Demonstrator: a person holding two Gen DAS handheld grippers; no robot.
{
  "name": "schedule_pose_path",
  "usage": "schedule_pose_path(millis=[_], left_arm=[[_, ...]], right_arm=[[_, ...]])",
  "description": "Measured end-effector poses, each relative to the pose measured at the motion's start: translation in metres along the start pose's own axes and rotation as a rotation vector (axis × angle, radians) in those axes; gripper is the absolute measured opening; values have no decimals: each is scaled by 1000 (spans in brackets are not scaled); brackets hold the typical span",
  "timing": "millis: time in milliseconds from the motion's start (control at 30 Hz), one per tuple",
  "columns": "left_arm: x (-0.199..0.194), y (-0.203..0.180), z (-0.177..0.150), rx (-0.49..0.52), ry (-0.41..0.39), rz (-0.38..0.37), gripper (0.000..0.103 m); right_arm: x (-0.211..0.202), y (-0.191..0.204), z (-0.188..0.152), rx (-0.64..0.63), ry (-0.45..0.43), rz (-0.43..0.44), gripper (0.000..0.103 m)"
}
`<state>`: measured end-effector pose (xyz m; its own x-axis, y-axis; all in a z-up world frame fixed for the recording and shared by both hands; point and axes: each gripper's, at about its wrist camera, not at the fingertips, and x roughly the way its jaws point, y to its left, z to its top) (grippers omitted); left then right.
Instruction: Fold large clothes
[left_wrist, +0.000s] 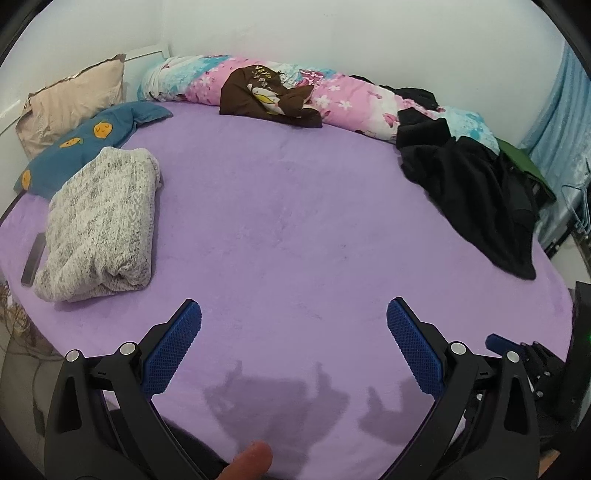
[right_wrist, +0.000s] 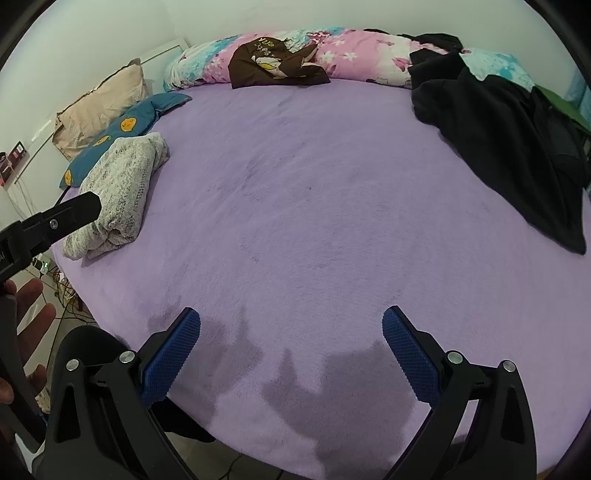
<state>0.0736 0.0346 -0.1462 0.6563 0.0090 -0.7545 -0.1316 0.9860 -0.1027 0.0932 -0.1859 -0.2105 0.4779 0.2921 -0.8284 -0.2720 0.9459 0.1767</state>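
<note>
The bed with its fuzzy lilac plush cover (left_wrist: 295, 206) fills both views, its middle bare. Along the far edge by the wall lies a rolled pink-and-aqua floral quilt (left_wrist: 332, 92). At the right side sprawls a heap of black clothes (left_wrist: 476, 195) – loose, unfolded, one end hanging toward the near-right edge; a bit of green fabric shows behind it, can't tell what it is. At the left, beside a teal pillow with orange fruit prints (left_wrist: 85, 147) and a beige pillow (left_wrist: 74, 103), rests a grey-white mottled knit garment (left_wrist: 99, 225), already folded into a thick block. A crumpled dark-brown top with a cartoon print (left_wrist: 266, 96) lies on the quilt.

Both tools hover over the near edge of the bed, well apart from any garment. Left tool (left_wrist: 293, 350): blue pads spread wide, nothing between them. Right tool (right_wrist: 291, 354): same – released and empty.

Judgement: one item looks done, so this is the gap between garments, w/ the next pick not yet begun. The black heap is nearest the right tool and prob. the next piece. The move calls for reaching right, pinching an edge or shoulder, dragging it to the bare middle and spreading it flat before any fold.
</note>
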Motion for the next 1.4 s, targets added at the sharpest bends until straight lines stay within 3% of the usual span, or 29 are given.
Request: schedule_pose_path(millis=[367, 933, 1400], left_arm=[[-10, 23, 1, -36, -9, 52, 97], [-62, 136, -21, -234, -28, 237, 97], [-84, 169, -30, -297, -45, 272, 97]], right_arm=[[-5, 16, 9, -9, -23, 38, 97], [5, 171, 33, -285, -38, 195, 97], [5, 217, 35, -369, -35, 231, 97]])
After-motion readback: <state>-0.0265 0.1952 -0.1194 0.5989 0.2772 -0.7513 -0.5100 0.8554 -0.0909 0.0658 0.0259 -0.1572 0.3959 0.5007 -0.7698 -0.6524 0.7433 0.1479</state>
